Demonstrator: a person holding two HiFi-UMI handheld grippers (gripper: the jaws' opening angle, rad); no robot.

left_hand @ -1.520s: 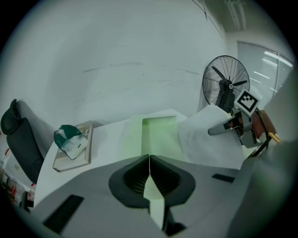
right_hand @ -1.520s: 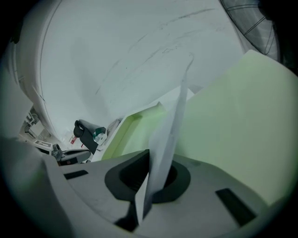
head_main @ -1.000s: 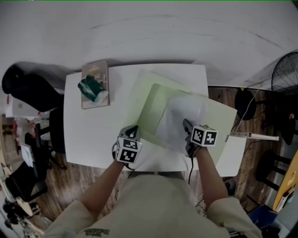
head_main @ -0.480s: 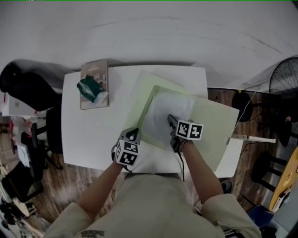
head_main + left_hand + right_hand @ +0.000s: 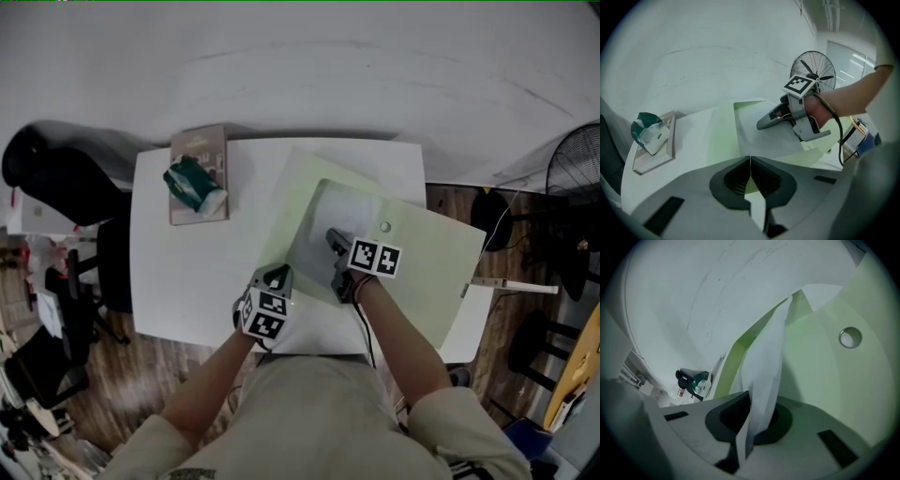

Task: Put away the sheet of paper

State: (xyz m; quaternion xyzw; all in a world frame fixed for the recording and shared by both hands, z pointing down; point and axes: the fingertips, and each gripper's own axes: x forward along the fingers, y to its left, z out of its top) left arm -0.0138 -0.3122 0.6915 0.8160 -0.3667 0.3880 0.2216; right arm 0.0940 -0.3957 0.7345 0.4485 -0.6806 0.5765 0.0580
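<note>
The white sheet of paper [image 5: 319, 220] lies partly inside an open pale green folder [image 5: 431, 272] on the white table [image 5: 178, 272]. My right gripper [image 5: 332, 236] is shut on the sheet's near edge; in its own view the paper [image 5: 764, 376] stands up from between the jaws, against the folder's inner face [image 5: 820, 376]. My left gripper [image 5: 279, 273] sits at the folder's near left edge. Its jaws are closed with a thin green and white edge [image 5: 751, 186] pinched between them. In the left gripper view the right gripper [image 5: 760, 125] rests on the paper [image 5: 759, 143].
A book [image 5: 199, 173] with a green and white packet [image 5: 192, 184] on it lies at the table's far left corner. A snap button [image 5: 384, 227] shows on the folder's flap. A black chair [image 5: 56, 178] stands left of the table, a fan [image 5: 574, 159] to the right.
My right gripper has carried the sheet leftwards and further in under the folder's flap, and the paper now lies flatter. The left gripper has shifted slightly right.
</note>
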